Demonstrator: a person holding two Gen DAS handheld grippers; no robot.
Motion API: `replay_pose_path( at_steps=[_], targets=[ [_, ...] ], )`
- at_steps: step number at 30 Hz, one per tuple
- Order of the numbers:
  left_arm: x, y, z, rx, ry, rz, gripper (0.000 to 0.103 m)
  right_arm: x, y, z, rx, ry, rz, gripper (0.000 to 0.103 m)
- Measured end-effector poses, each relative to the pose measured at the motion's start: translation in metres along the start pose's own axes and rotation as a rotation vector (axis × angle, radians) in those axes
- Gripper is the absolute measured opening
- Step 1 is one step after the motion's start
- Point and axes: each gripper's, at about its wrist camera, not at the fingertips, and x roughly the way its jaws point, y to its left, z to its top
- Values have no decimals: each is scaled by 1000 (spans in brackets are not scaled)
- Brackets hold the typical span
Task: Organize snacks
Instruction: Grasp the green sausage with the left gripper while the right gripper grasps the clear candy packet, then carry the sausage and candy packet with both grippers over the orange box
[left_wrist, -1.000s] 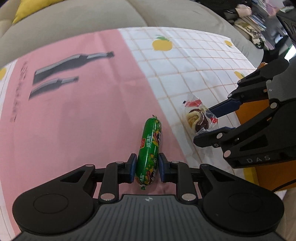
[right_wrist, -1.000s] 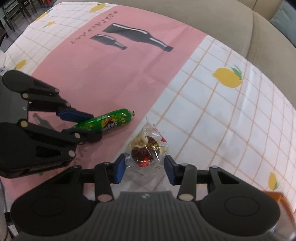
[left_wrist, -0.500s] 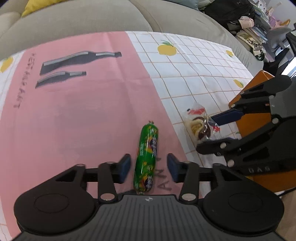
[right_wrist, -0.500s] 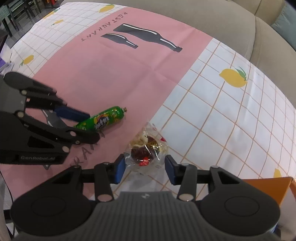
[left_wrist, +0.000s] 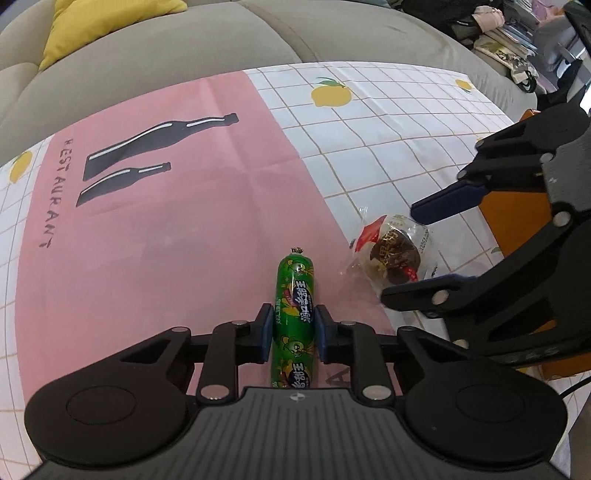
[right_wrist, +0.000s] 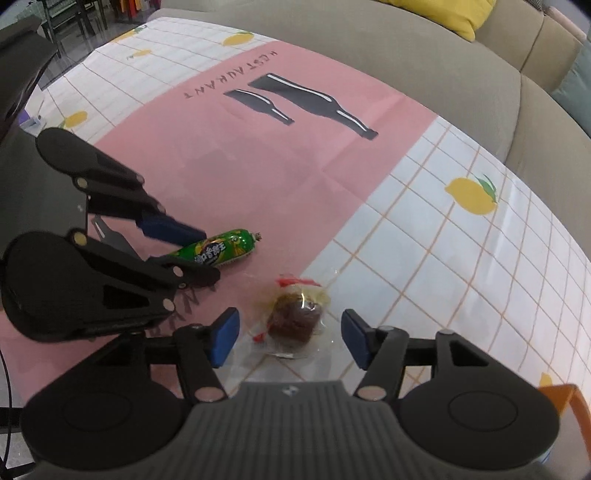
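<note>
A green sausage snack (left_wrist: 295, 280) lies lengthwise on the pink part of the tablecloth (left_wrist: 166, 240). My left gripper (left_wrist: 293, 325) is closing on it, both blue pads pressed against its sides. In the right wrist view the same sausage (right_wrist: 221, 251) sticks out of the left gripper (right_wrist: 199, 254). A clear-wrapped brown snack (right_wrist: 295, 317) rests on the cloth between the fingers of my right gripper (right_wrist: 289, 332). Those jaws are opening and stand wide, with neither pad touching the wrapper. The left wrist view shows the wrapped snack (left_wrist: 391, 251) under the right gripper (left_wrist: 406, 254).
An orange box (left_wrist: 517, 218) stands at the right edge of the table, its corner also in the right wrist view (right_wrist: 569, 398). A grey sofa (left_wrist: 258, 44) with a yellow cushion (left_wrist: 103, 22) runs behind the table. The cloth has printed bottles and lemons.
The left jaws held the sausage, opened half a second ago, and have closed on it again. The right jaws have spread wider around the wrapped snack.
</note>
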Motion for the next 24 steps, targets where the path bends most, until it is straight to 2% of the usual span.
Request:
replay_pose_path(
  at_steps=[8,9,13,15,20,24],
  targets=[
    [-2,-3,-4,-52,6,34,25,11,7,0,20,20,-41,53],
    [-2,-5,-4,-48,9,47,25,10,7,0,26,21,-41,45],
    [1,-14,-1,-10,19,90,25,8,14,-2,25,39,-70,40],
    [1,-13,0,-25,21,88,25,5,18,-6,23,37,-80,39],
    [-2,-13,-3,-67,14,97,24,-8,14,-16,132,23,-85,38],
    [-14,-14,-10,-128,-20,72,24,-24,17,-24,173,-3,-71,38]
  ],
)
